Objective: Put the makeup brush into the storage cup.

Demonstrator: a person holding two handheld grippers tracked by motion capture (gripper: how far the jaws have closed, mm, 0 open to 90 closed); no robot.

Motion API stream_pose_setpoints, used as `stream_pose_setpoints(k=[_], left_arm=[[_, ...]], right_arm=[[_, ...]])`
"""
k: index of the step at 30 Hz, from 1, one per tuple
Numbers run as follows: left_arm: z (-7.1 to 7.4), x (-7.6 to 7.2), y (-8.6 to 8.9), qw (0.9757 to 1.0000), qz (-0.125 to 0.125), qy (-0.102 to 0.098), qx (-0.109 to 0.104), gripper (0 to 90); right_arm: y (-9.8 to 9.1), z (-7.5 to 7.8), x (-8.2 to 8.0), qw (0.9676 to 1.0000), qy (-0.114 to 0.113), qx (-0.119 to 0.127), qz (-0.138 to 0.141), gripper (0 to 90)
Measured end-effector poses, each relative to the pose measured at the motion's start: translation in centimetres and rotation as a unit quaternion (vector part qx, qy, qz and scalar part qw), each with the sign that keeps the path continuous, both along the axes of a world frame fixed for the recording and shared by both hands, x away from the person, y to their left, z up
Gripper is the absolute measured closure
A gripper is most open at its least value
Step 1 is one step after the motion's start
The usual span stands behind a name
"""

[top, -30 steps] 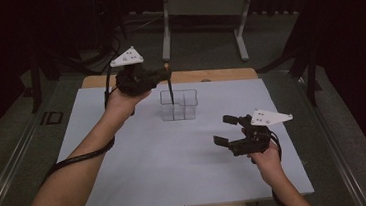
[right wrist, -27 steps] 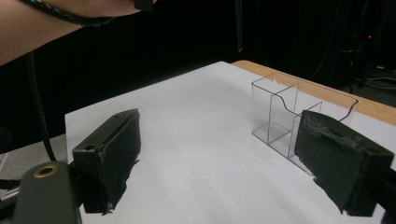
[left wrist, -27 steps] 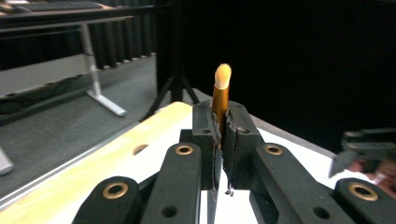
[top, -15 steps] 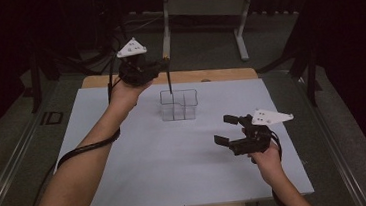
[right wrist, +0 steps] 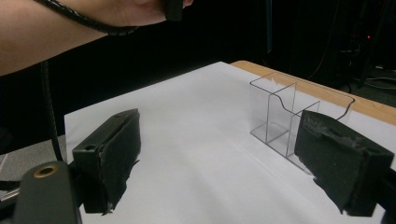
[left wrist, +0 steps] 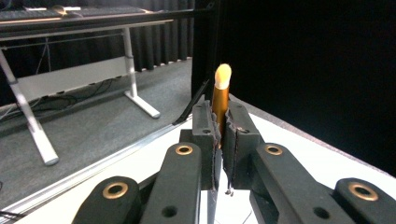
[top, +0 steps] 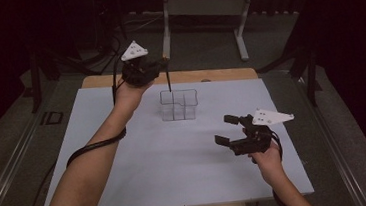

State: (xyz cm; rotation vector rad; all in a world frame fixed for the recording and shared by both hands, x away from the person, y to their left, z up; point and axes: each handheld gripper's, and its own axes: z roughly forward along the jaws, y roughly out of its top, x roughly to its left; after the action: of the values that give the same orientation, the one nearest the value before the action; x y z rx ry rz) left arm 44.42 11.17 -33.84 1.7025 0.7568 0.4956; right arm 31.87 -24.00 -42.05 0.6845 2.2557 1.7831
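My left gripper (top: 160, 65) hovers over the table's far edge, shut on a slim pen (top: 168, 81) that hangs nearly upright. The pen's dark lower end sits over the back of a clear compartmented holder (top: 178, 105). In the left gripper view, the pen's gold barrel and pale tip (left wrist: 221, 91) stick up between the closed fingertips of the left gripper (left wrist: 219, 123). My right gripper (top: 228, 129) rests low at the right front, open, with nothing between its jaws. In the right gripper view, the right gripper (right wrist: 224, 158) faces the holder (right wrist: 299, 116).
A pale sheet (top: 176, 159) covers the table, with a strip of wood (top: 218, 74) showing along the far edge. A grey desk frame (top: 202, 6) stands on the floor beyond. The left gripper's cable (top: 94, 146) trails along the left forearm.
The left hand has carried the pen toward the far edge of the table, so the pen's lower end now sits over the back of the holder. The right gripper has stayed put.
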Motion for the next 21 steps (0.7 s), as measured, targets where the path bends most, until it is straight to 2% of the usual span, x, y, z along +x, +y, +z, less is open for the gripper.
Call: stream_pose_setpoints(k=[6,11,13,21], left_arm=[[-0.9,0.5,0.0,0.9999,0.009,0.009,0.004,85.3],[-1.4,0.8,0.1,0.9998,0.017,0.007,0.008,85.2],[-1.7,0.9,0.0,0.9996,0.024,0.011,0.009,85.2],[-2.6,1.3,0.1,0.9992,0.034,0.021,0.006,85.1]], right_arm=[[0.0,-0.1,0.0,1.0000,0.001,0.000,0.001,14.7],[-0.1,-0.1,0.0,1.0000,0.001,-0.001,0.001,14.6],[-0.1,-0.1,0.0,1.0000,0.001,-0.001,0.001,14.6],[0.0,-0.1,0.0,1.0000,0.001,-0.004,0.003,14.7]])
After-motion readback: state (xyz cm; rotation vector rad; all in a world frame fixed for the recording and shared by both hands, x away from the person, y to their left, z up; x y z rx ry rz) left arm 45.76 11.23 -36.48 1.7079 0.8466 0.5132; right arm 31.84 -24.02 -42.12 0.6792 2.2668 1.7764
